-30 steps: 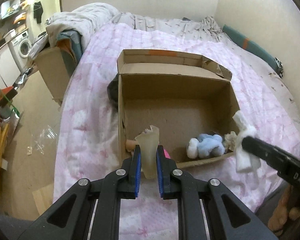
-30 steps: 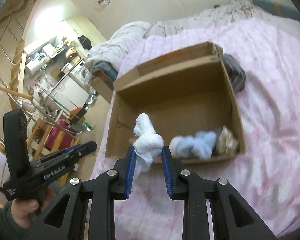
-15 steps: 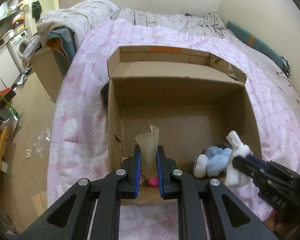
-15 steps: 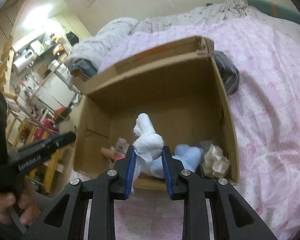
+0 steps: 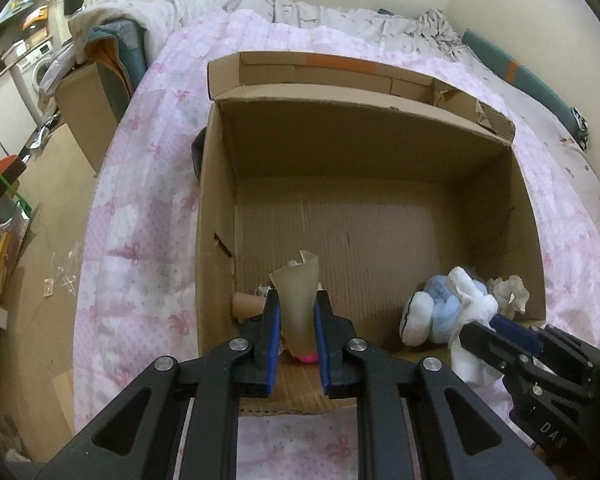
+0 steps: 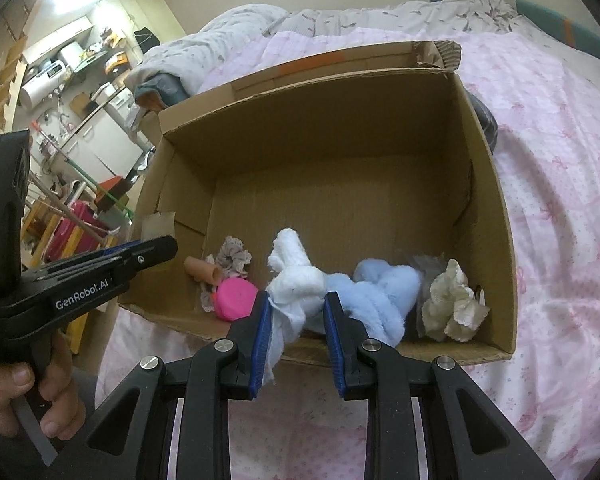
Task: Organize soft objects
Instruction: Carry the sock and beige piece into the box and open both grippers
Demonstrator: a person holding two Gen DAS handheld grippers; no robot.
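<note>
Over box (image 5: 524,208): left tongs (image 5: 296,320) pinch beige piece (image 5: 296,308), right tongs (image 6: 294,316) white cloth (image 6: 296,280).

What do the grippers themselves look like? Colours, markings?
Both are black plastic with triangular cut-outs and silver screws; the fingers carry blue pads. The left gripper reads "GenRobot.AI" in white; the right gripper shows "DAS". A bare hand grips the left one.

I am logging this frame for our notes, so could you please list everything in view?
cardboard box: 1, brown, open on the bed
bedspread: 1, pink
white cloth: 1, in the right gripper
translucent piece: 1, beige, in the left gripper
blue plush: 1, in the box
cream flower: 1, box's right corner
pink disc: 1, in the box
tan tube: 1, in the box
scrunchie: 1, grey
left gripper: black, blue pads
right gripper: black, blue pads
</note>
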